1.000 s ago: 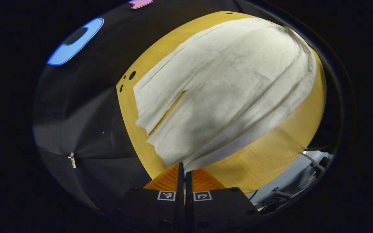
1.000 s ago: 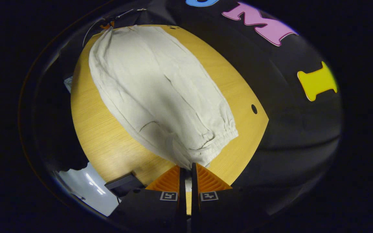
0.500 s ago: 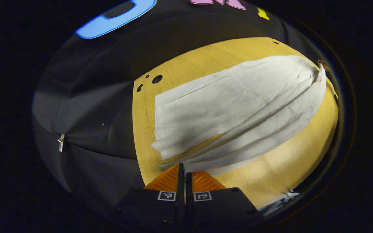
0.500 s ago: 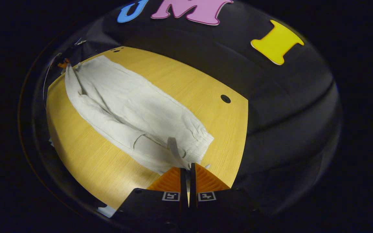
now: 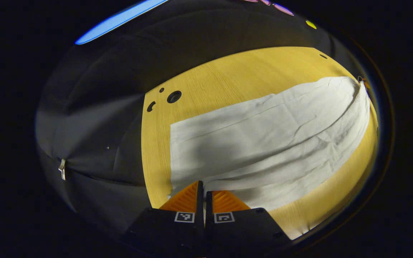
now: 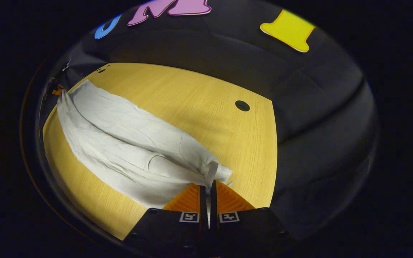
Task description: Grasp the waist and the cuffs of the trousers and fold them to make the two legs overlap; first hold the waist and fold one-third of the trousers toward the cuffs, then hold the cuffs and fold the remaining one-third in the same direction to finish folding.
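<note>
On the wooden table (image 5: 228,82) the pale trousers (image 5: 264,136) lie stretched out; the left gripper (image 5: 204,193) pinches the cuff end, the right gripper (image 6: 208,188) pinches the waist (image 6: 217,172) near its edge.

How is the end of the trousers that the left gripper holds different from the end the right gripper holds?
The cuff end at the left gripper has a straight, flat edge; the waist end at the right gripper is bunched and puckered. A loose strip of cloth sticks up at the waist end; none shows at the cuff end. Both are off-white, pinched between shut fingers over the wooden table.
</note>
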Demonstrator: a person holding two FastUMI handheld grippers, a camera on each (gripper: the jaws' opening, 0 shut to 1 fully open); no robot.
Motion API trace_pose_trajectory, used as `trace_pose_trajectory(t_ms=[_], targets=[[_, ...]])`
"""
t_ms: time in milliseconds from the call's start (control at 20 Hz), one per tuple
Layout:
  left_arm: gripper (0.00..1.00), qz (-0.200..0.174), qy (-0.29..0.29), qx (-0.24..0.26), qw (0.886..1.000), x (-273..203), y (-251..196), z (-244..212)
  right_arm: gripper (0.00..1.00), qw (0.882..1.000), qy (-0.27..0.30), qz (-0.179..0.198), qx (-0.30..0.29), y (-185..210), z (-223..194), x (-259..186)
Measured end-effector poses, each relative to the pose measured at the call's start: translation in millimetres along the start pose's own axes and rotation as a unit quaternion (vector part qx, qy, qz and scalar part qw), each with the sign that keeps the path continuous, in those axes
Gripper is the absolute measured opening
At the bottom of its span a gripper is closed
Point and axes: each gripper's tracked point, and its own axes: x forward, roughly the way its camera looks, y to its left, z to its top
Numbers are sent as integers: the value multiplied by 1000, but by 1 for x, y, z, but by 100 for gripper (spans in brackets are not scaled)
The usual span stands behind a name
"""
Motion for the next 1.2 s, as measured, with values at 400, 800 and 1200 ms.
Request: trace_pose_trajectory(t_ms=[400, 800, 1200], targets=[[5, -8, 70, -39, 997, 56, -1, -10, 5, 988, 47, 42, 144, -5, -5, 44], [29, -19, 76, -48, 996, 47, -9, -7, 30, 949, 5, 88, 302, -8, 8, 37], [98, 3, 4, -82, 997, -3, 3, -5, 87, 852, -118, 107, 499, -21, 32, -15]])
